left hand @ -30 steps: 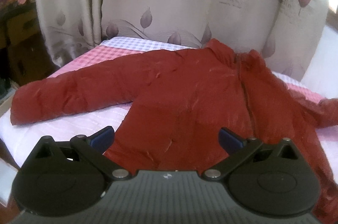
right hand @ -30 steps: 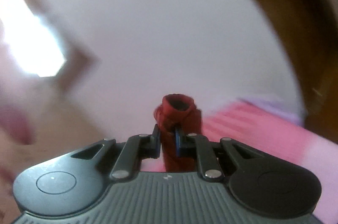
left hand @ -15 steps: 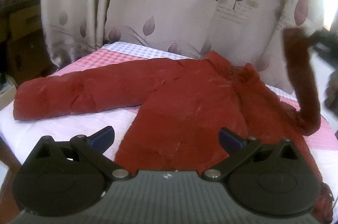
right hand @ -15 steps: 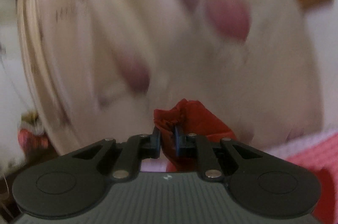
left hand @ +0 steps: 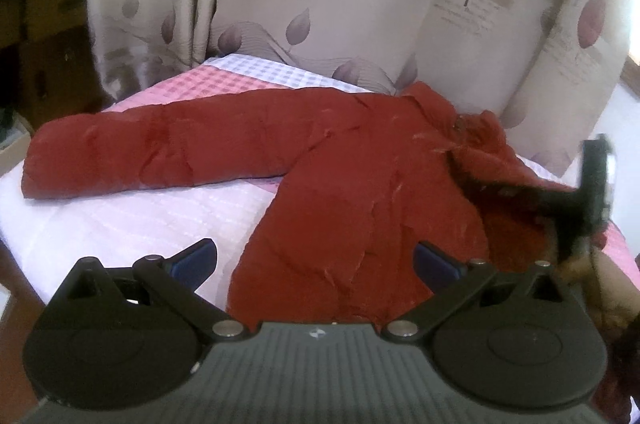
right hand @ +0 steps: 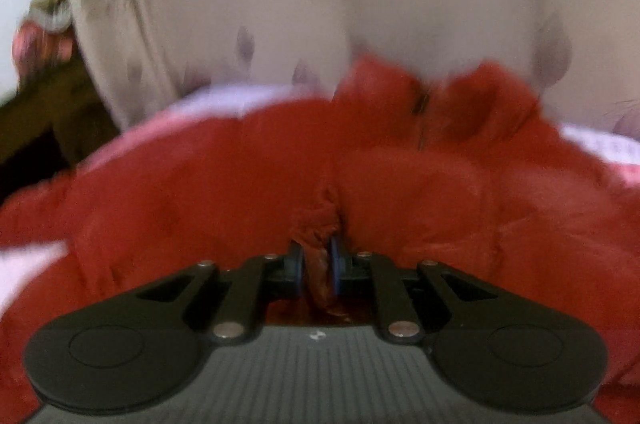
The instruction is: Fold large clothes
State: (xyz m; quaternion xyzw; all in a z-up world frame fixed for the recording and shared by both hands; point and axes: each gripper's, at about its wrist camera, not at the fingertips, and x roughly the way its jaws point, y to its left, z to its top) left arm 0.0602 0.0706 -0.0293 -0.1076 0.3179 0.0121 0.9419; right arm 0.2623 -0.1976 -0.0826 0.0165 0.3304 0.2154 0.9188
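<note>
Sleeve cloth point(right hand: 320, 224) sits pinched between the pads of the right gripper point(right hand: 316, 266), carried over the red coat point(left hand: 360, 184) spread on the bed point(left hand: 120, 208) ahead, likely to fold it inward, while the left gripper point(left hand: 316, 260) waits wide apart, empty, near the hem.
</note>
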